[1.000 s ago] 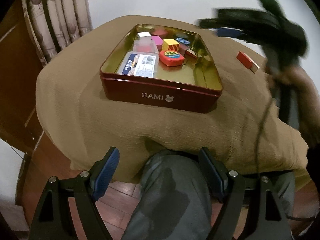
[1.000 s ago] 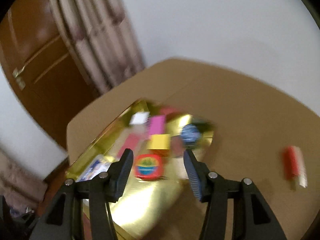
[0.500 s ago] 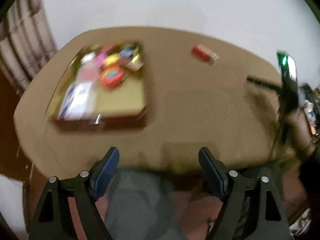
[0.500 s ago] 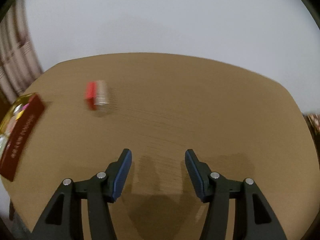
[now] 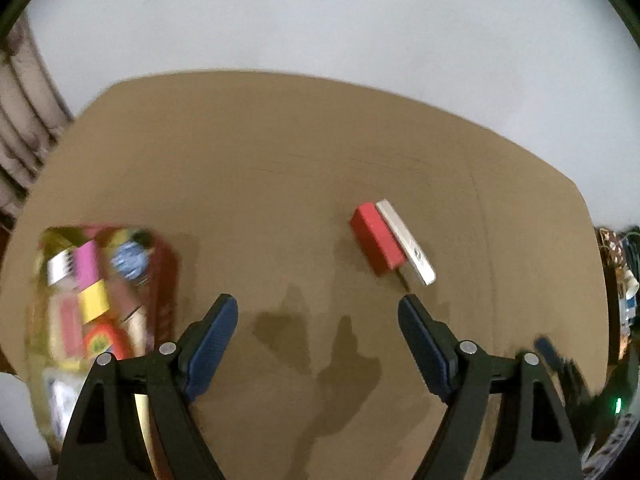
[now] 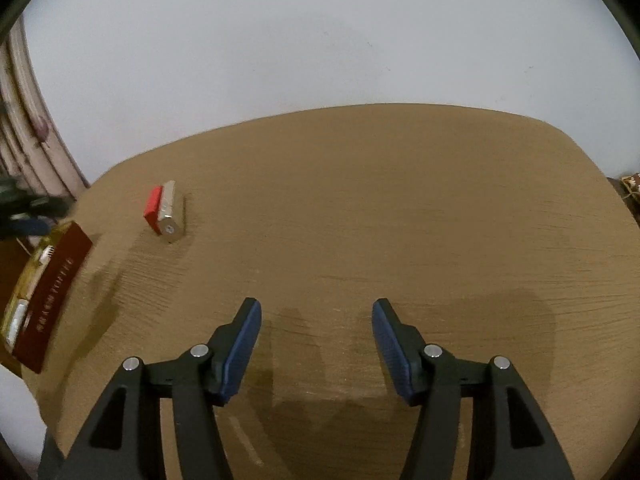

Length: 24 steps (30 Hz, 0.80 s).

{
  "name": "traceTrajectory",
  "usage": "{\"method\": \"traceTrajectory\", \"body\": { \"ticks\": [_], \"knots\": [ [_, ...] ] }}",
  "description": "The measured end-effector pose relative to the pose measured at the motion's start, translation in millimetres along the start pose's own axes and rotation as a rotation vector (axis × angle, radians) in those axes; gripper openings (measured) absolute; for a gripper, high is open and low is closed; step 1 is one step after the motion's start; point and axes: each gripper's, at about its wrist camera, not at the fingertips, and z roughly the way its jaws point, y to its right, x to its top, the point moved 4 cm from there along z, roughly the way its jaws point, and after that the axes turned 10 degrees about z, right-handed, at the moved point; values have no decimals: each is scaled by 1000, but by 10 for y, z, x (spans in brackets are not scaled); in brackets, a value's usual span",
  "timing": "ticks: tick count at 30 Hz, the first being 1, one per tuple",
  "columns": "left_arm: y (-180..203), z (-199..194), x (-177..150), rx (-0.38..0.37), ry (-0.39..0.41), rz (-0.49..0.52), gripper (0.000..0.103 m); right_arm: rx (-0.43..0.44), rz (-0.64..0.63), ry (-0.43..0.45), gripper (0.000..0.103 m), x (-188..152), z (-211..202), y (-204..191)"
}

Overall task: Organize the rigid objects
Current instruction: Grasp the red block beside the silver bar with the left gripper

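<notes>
Left wrist view: left gripper [image 5: 318,336] poised above the brown-clothed worktop [image 5: 280,168], jaws spread wide and holding nothing. Just ahead of the right-hand jaw, the red-and-white block [image 5: 390,242], alone on the cloth. At lower left, blurred, the red tin [image 5: 166,276], already stocked with small coloured pieces.

Right wrist view: right gripper [image 6: 316,344] low over bare cloth, jaws just widened, nothing between them. Same block [image 6: 166,214] well off to the left, near the tin [image 6: 52,288] at the frame's edge.

Step in hand, by the look of it: the reach for the last stray piece. Next move likely calls for straddling the block across its narrow sides, closing, then carrying it over to the tin.
</notes>
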Motion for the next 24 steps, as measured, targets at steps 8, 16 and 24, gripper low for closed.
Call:
{"method": "traceTrajectory", "body": {
  "ticks": [8,16,24],
  "knots": [
    [-47,548,337,-11,-114,-60,77,51,34,7,60,-99,-96,-48],
    [0,693,384,-94,-141,-80,77,67,42,-13,60,-85,-84,16],
    [-126,770,402,-49,-161,-98,81,66,46,-16,60,-81,-46,-25]
  ]
}}
